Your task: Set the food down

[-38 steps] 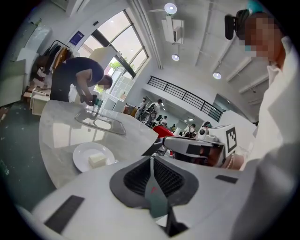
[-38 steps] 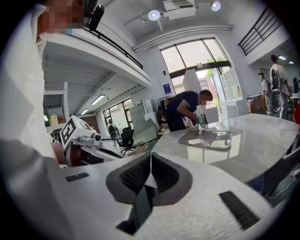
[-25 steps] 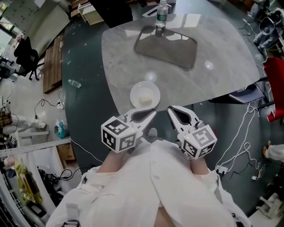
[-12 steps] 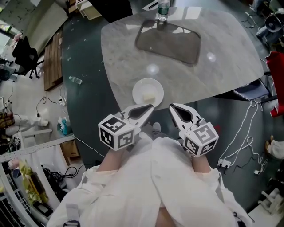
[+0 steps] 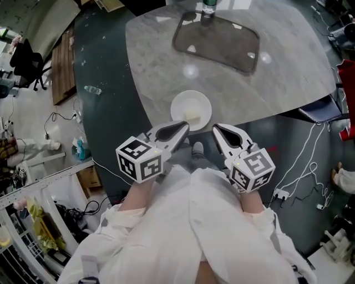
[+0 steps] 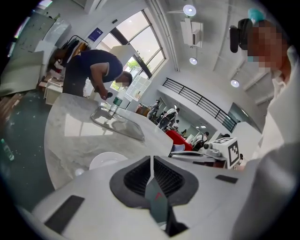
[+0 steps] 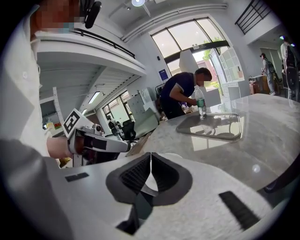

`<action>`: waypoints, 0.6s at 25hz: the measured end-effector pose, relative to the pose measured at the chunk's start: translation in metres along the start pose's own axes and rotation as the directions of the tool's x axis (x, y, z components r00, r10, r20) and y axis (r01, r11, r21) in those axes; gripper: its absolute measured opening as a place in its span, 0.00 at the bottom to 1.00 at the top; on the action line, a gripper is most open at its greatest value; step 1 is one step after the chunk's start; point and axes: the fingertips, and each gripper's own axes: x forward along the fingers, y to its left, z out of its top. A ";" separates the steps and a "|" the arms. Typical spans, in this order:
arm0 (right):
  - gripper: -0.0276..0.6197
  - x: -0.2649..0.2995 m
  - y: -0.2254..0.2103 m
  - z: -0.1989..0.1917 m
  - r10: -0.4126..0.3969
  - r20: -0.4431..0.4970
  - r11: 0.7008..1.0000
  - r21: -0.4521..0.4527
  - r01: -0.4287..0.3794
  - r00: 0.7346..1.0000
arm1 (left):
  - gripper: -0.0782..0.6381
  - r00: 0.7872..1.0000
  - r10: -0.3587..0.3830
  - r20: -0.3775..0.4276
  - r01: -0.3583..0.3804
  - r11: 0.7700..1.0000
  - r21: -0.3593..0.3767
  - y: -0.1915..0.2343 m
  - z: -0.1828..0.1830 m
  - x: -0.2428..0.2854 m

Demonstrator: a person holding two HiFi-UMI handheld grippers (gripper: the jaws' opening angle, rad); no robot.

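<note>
**2 shut tongs before a white bowl**

The food (image 5: 193,116) is a small pale lump, soft in outline. It lies inside a round, shallow white bowl (image 5: 183,104) with a smooth, glossy surface. The bowl stands on the tabletop (image 5: 155,66) near the edge closest to the person. This tabletop is grey marbled stone with rounded corners, polished enough to mirror the ceiling lamps.

The left tongs (image 5: 184,127) and the right tongs (image 5: 216,129) are both pressed together and pinch nothing. Their white shells are matt plastic, and the pads are black and ribbed. Each carries a cube with black and white square markers. Their tips point at the bowl from the near side, just beside its rim but not touching it, and nothing stands between them and the bowl.

Further along the tabletop lies a flat grey tray (image 5: 217,40) with rounded corners and a low rim. A clear plastic bottle (image 5: 208,5) stands at its far end. Around the tabletop the floor (image 5: 105,127) is dark green, with white cables (image 5: 299,166) at the right and a small bottle (image 5: 92,89) lying at the left.

The head view shows the food in the bowl — the 2 gripper views do not. In the left gripper view only part of the bowl (image 6: 107,159) shows beyond the shut left tongs (image 6: 151,160). Only the gripper views show another person (image 7: 180,93) in dark clothes bending over the far end of the tabletop behind the bottle (image 7: 200,103), the tall windows, and the right tongs (image 7: 151,157) closed tip to tip.
</note>
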 end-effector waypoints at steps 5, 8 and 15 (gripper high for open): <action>0.05 0.015 -0.012 -0.009 -0.037 -0.024 0.999 0.018 0.037 0.999 | 0.15 0.999 0.025 -0.043 -0.028 0.998 -0.056 0.026 -0.015 0.002; 0.05 0.020 -0.022 -0.017 -0.070 -0.035 0.997 0.018 0.071 0.997 | 0.15 0.997 0.035 -0.064 -0.041 0.994 -0.097 0.040 -0.026 0.001; 0.05 0.035 -0.033 -0.038 -0.064 -0.102 0.995 0.070 0.072 0.993 | 0.15 0.991 0.075 -0.114 -0.093 0.982 -0.165 0.063 -0.049 0.005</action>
